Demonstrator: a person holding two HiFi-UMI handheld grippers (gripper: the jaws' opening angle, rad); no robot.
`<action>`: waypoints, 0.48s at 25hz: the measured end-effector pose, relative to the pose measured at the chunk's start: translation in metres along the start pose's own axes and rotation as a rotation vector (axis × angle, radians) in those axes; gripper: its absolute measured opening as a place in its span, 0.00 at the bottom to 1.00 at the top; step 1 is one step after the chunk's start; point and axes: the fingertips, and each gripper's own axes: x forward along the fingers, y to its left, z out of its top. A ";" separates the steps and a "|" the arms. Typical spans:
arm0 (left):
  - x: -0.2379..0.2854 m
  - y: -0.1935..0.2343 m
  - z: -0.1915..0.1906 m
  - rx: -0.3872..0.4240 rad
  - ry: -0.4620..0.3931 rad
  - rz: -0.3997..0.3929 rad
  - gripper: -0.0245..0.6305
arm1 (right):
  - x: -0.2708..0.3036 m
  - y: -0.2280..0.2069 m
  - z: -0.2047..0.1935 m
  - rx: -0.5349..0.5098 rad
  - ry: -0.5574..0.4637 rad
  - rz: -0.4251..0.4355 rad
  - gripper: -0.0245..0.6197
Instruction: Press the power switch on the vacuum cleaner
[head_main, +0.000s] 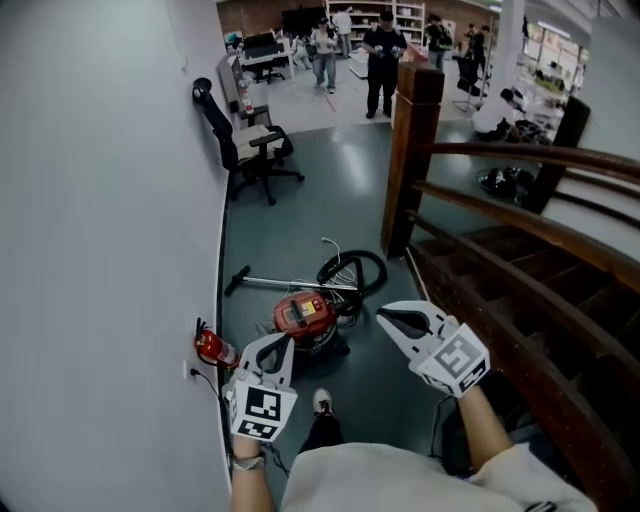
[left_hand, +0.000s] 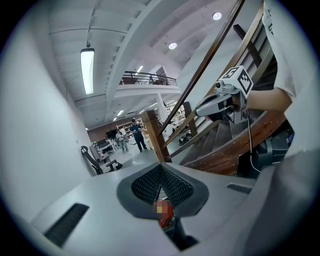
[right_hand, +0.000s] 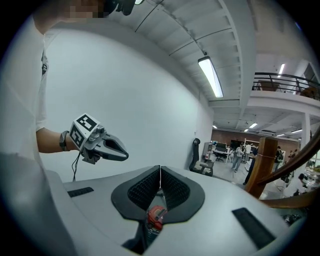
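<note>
A red vacuum cleaner (head_main: 305, 318) sits on the grey floor ahead of my foot, with its black hose (head_main: 354, 271) coiled behind it and its metal wand (head_main: 290, 283) lying to the left. My left gripper (head_main: 282, 340) hangs just left of the vacuum, jaws shut and empty. My right gripper (head_main: 383, 316) is held to the right of it, also shut with nothing held. Through the closed pads, the left gripper view shows a bit of the vacuum (left_hand: 166, 214), and so does the right gripper view (right_hand: 156, 216). No switch is discernible.
A red fire extinguisher (head_main: 213, 349) stands against the white wall at left. A wooden stair railing (head_main: 520, 215) and its post (head_main: 410, 150) run along the right. A black office chair (head_main: 248, 148) stands further off by the wall. Several people stand in the far background.
</note>
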 end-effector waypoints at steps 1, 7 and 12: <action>0.004 0.009 0.000 0.000 0.001 -0.004 0.04 | 0.010 -0.004 0.005 0.002 -0.008 0.000 0.08; 0.031 0.049 0.003 0.012 -0.002 -0.019 0.04 | 0.055 -0.023 0.019 -0.014 -0.005 0.010 0.08; 0.047 0.066 0.001 0.038 -0.001 -0.040 0.04 | 0.077 -0.031 0.014 -0.059 0.015 0.025 0.08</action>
